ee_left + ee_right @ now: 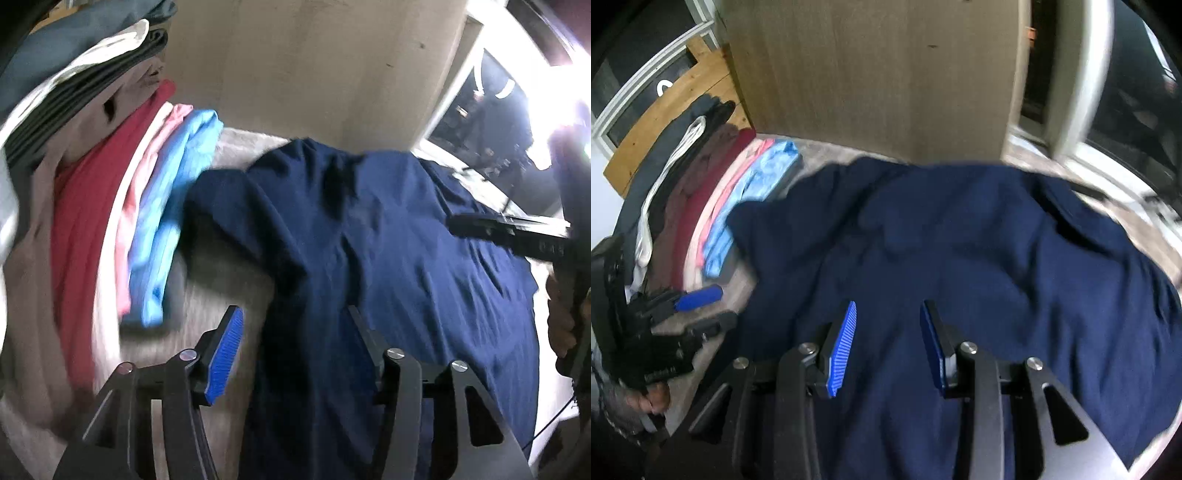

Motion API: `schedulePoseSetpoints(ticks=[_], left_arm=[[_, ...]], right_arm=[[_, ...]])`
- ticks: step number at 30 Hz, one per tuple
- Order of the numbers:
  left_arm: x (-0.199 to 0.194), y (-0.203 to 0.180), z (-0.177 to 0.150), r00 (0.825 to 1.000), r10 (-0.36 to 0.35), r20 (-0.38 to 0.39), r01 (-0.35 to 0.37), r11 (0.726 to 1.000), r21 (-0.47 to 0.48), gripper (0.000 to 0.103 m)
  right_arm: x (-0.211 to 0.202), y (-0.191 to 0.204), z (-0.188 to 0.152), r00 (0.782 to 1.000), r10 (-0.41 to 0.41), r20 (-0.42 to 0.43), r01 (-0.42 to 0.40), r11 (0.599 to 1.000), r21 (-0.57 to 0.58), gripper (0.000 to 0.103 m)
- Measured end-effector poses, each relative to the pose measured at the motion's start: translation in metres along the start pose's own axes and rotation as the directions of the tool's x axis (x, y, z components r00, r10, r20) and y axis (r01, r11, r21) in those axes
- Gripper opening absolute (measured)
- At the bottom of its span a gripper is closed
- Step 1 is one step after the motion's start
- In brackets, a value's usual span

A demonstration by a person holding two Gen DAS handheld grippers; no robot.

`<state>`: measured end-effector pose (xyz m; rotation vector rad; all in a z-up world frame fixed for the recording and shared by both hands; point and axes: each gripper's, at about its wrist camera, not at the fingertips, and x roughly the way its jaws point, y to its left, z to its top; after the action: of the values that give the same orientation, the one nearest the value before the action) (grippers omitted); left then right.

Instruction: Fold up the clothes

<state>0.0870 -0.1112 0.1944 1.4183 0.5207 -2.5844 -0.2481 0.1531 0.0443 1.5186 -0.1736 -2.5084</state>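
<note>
While both grippers hang above the dark navy cotton garment (960, 251), neither has hold of it. That garment lies spread and rumpled across the pale grey work surface (207, 302), filling the centre and right of both views. At the left of each frame stands a row of folded clothes: a light blue piece (173, 206) nearest, then pink, red and darker ones behind.

Left gripper (291, 350): jaws parted fairly wide, blue ribbed pad showing, nothing between them; it hovers over the garment's left edge, at the lower centre of the left wrist view. Right gripper (888, 343): jaws parted to a moderate gap, empty, over the middle of the cloth at the lower centre of the right wrist view.

Judged hazards:
- Both views are motion-blurred. A fast approach may close the pads on a wrinkle instead of a hem, giving a crooked fold
- The right gripper sits over mid-cloth. Pinching there would bunch several layers
- The left gripper works just beside the light blue piece. A wide sweep could drag or topple the finished row
</note>
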Motion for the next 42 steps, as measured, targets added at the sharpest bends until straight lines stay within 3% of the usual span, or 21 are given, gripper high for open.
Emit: schedulePoseSetpoints(ticks=[3, 5, 6, 13, 15, 18, 19, 20, 21, 24, 25, 27, 28, 29, 30, 31, 33, 37, 42], left_arm=[[0.018, 0.004, 0.018, 0.999, 0.039, 0.006, -0.039, 0.998, -0.045, 0.058], [0.027, 0.009, 0.027, 0.999, 0.041, 0.008, -0.04, 0.996, -0.083, 0.058], [0.03, 0.011, 0.031, 0.999, 0.045, 0.012, -0.044, 0.995, -0.094, 0.058], [0.042, 0.023, 0.044, 0.997, 0.046, 0.061, -0.038, 0.991, -0.127, 0.058], [0.043, 0.025, 0.044, 0.997, 0.039, 0.072, -0.03, 0.992, -0.124, 0.055], [0.043, 0.027, 0.043, 0.995, 0.031, 0.094, -0.021, 0.995, -0.098, 0.036], [0.044, 0.027, 0.043, 0.995, 0.019, 0.098, -0.01, 0.996, -0.091, 0.027], [0.044, 0.028, 0.043, 0.995, 0.008, 0.102, 0.001, 0.996, -0.084, 0.02], [0.045, 0.029, 0.042, 0.994, -0.004, 0.106, 0.012, 0.997, -0.076, 0.01], [0.035, 0.025, 0.04, 0.992, -0.043, 0.12, 0.051, 0.997, -0.065, 0.006], [0.028, 0.02, 0.037, 0.987, -0.093, 0.13, 0.101, 0.994, -0.052, 0.006], [0.002, 0.002, 0.024, 0.955, -0.257, 0.146, 0.254, 0.966, 0.039, 0.01], [-0.003, -0.012, 0.013, 0.953, -0.287, 0.094, 0.276, 0.954, 0.117, 0.026], [-0.008, -0.027, 0.003, 0.95, -0.311, 0.039, 0.298, 0.934, 0.195, 0.039], [-0.009, -0.035, -0.006, 0.957, -0.291, 0.004, 0.282, 0.928, 0.242, 0.054], [-0.009, -0.042, -0.015, 0.963, -0.268, -0.029, 0.265, 0.92, 0.288, 0.052], [-0.012, -0.051, -0.03, 0.971, -0.233, -0.055, 0.237, 0.908, 0.344, 0.052], [-0.011, -0.057, -0.023, 0.974, -0.223, -0.033, 0.221, 0.916, 0.334, 0.052], [-0.001, -0.076, -0.019, 0.97, -0.239, -0.037, 0.237, 0.904, 0.355, 0.052]], right_arm=[[0.023, 0.006, 0.043, 0.999, 0.048, 0.006, -0.048, 0.998, -0.041, 0.042], [0.039, 0.017, 0.069, 0.997, 0.08, -0.004, -0.08, 0.992, -0.099, 0.054], [0.05, 0.026, 0.083, 0.997, 0.081, -0.011, -0.082, 0.986, -0.145, 0.055], [0.116, 0.083, 0.118, 0.997, -0.027, -0.077, -0.008, 0.905, -0.425, 0.058], [0.132, 0.086, 0.117, 0.992, -0.058, -0.111, 0.002, 0.891, -0.454, 0.058], [0.144, 0.079, 0.113, 0.988, -0.057, -0.142, -0.013, 0.893, -0.449, 0.057], [0.144, 0.076, 0.112, 0.987, -0.041, -0.153, -0.031, 0.897, -0.441, 0.036], [0.144, 0.073, 0.11, 0.986, -0.023, -0.166, -0.052, 0.9, -0.432, 0.003], [0.141, 0.071, 0.108, 0.985, -0.008, -0.17, -0.066, 0.903, -0.424, 0.004], [0.104, 0.065, 0.103, 0.998, 0.018, -0.06, -0.041, 0.913, -0.407, 0.004], [0.084, 0.056, 0.099, 0.999, 0.041, -0.007, -0.041, 0.928, -0.371, 0.004], [0.031, 0.023, 0.076, 0.989, 0.072, 0.127, -0.037, 0.965, -0.261, 0.004], [0.013, 0.007, 0.06, 0.985, 0.048, 0.166, -0.01, 0.975, -0.222, 0.007], [-0.002, -0.01, 0.043, 0.982, 0.005, 0.19, 0.03, 0.983, -0.182, 0.025], [-0.012, -0.029, 0.025, 0.981, -0.079, 0.176, 0.105, 0.984, -0.143, 0.043], [-0.021, -0.045, 0.009, 0.975, -0.156, 0.16, 0.174, 0.979, -0.106, 0.068], [-0.035, -0.07, -0.012, 0.959, -0.253, 0.125, 0.26, 0.965, -0.042, 0.068], [-0.053, -0.093, -0.021, 0.987, -0.116, 0.112, 0.107, 0.991, 0.085, 0.068], [-0.037, -0.077, -0.015, 0.996, -0.029, 0.081, 0.025, 0.998, 0.051, 0.068]])
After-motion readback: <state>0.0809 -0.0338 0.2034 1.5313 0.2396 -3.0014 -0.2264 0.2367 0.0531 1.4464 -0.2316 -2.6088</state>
